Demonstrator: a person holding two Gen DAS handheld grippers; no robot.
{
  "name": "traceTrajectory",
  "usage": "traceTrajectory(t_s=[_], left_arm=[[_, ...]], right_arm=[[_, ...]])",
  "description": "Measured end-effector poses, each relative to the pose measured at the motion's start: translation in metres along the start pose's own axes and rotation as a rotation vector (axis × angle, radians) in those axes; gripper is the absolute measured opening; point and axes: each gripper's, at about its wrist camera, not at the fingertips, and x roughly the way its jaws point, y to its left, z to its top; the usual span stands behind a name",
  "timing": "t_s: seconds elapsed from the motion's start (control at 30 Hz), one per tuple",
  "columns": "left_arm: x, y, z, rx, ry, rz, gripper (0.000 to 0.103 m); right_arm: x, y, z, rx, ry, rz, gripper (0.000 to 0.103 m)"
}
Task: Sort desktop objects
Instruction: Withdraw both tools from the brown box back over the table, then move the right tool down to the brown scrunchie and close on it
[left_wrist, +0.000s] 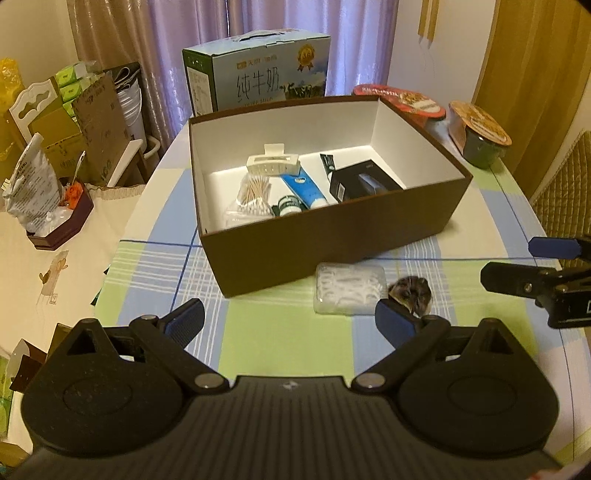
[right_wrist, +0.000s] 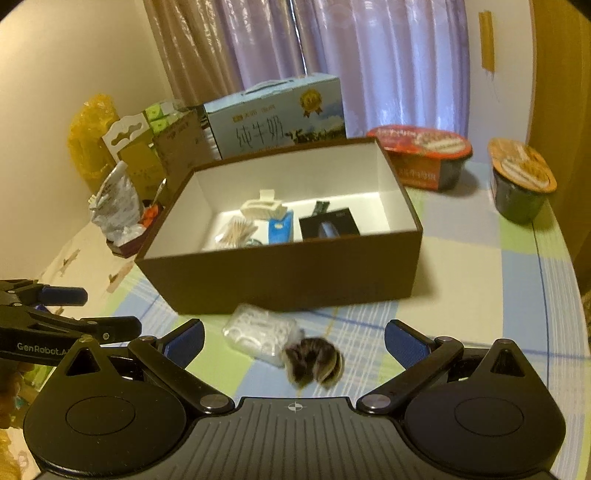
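A table covered by a checked green, blue and white cloth (left_wrist: 288, 347) is seen from two hand-held grippers. A brown cardboard box with a white interior (left_wrist: 332, 236) stands toward the middle of the table, already holding a white hair claw, cotton swabs, tubes and a black carton. Two things remain outside it, just beside its near wall: a clear plastic packet of white floss picks (left_wrist: 347, 288) and, touching the packet's right end, a small dark brown furry hair tie (right_wrist: 314, 362). The right gripper (right_wrist: 293, 341) is held with its blue-padded fingers spread wide and nothing gripped; the hair tie lies directly ahead, between the fingers and slightly low. The left gripper (left_wrist: 288, 325) is likewise wide open and empty, with the hair tie off by its right fingertip. The right hand is judged nearer and better aligned. The packet's long axis runs parallel to the box's near wall.
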Motion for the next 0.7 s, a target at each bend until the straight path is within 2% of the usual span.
traceTrajectory(t_s=[0.3,0.7], left_arm=[[0.008,-0.006,-0.011,0.012,0.028,-0.008,0.097],[0.025,-0.008,-0.014,0.027,0.060,-0.011,0.097]], right_arm=[[0.000,-0.008,-0.010,0.019,0.021,-0.013,0.101],[0.018,-0.007,-0.021,-0.003,0.092,-0.045,0.101]])
